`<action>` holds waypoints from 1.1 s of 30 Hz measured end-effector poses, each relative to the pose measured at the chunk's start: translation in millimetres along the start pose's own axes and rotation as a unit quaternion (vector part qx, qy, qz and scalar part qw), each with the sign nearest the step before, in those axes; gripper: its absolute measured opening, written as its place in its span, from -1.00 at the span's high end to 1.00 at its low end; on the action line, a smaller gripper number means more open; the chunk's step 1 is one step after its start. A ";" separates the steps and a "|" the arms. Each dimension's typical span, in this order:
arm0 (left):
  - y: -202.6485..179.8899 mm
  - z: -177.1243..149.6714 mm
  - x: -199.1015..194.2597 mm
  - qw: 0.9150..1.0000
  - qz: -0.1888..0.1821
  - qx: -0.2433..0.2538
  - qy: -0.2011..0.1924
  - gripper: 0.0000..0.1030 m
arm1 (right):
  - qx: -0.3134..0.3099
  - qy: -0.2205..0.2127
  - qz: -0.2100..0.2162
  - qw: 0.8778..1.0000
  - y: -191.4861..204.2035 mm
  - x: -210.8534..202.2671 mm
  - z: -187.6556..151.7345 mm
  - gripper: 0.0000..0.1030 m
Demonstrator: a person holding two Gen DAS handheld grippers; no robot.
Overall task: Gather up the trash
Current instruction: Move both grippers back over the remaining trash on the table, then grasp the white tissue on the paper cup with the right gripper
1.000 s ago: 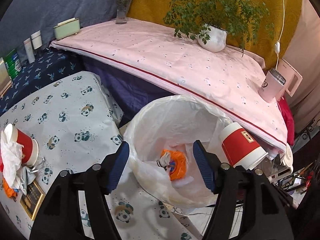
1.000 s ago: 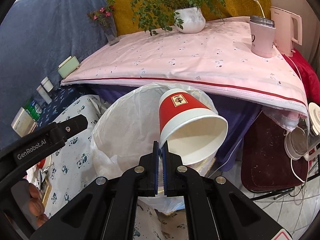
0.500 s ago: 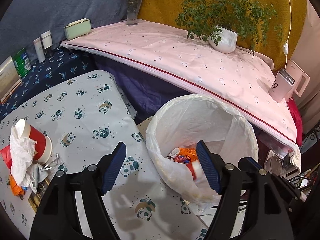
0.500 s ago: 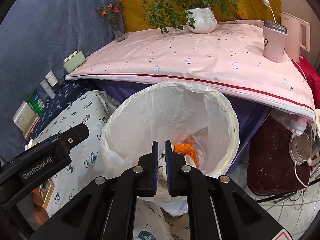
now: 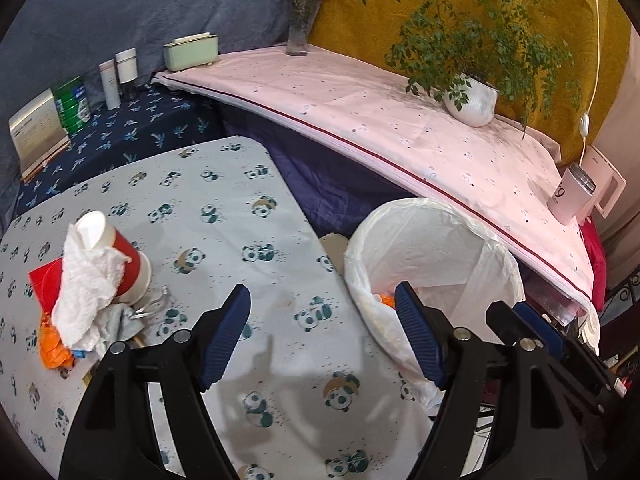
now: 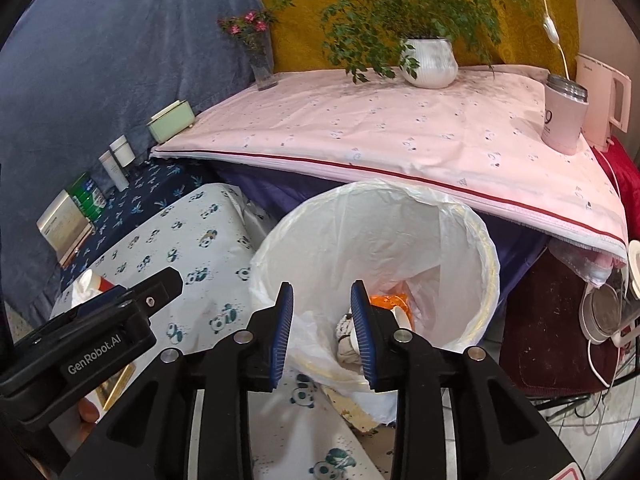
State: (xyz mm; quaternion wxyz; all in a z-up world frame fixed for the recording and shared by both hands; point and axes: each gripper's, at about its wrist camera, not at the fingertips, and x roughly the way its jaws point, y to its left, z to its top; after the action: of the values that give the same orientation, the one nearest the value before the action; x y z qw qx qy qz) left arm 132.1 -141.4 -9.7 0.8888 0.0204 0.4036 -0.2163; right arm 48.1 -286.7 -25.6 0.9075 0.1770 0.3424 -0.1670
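Observation:
A bin lined with a white bag stands beside the panda-print table. Orange wrapper and other trash lie inside it. On the table's left, a red paper cup lies under a crumpled white tissue, with an orange wrapper below. My left gripper is open and empty above the table edge, next to the bin. My right gripper is open and empty over the bin's near rim.
A pink-clothed table runs behind the bin with a potted plant, flower vase, pink tumbler and green box. Bottles and a green can stand on the dark blue cloth.
The red cup held by my right gripper has dropped into the bin and the right jaws have opened. My left gripper has swung left toward the table's trash pile.

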 end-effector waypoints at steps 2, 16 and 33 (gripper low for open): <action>7.8 -1.9 -6.4 1.000 0.003 -0.007 -0.004 -0.42 | -0.008 -0.002 0.005 1.000 9.5 -3.9 0.1 0.37; 96.0 -22.7 -45.8 0.996 0.053 -0.075 -0.015 -0.50 | -0.069 -0.002 0.046 0.997 87.0 -21.6 -13.2 0.24; 216.7 -66.0 -78.8 0.980 0.131 -0.150 -0.012 -0.52 | -0.140 0.037 0.106 0.984 192.6 -12.5 -52.0 0.24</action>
State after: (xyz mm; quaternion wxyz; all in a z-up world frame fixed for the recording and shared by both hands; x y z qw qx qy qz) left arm 126.5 97.7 -26.9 0.9073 -0.0633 0.4143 -0.0348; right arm 91.6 -92.0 -13.8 0.9225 0.0900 0.3752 -0.0136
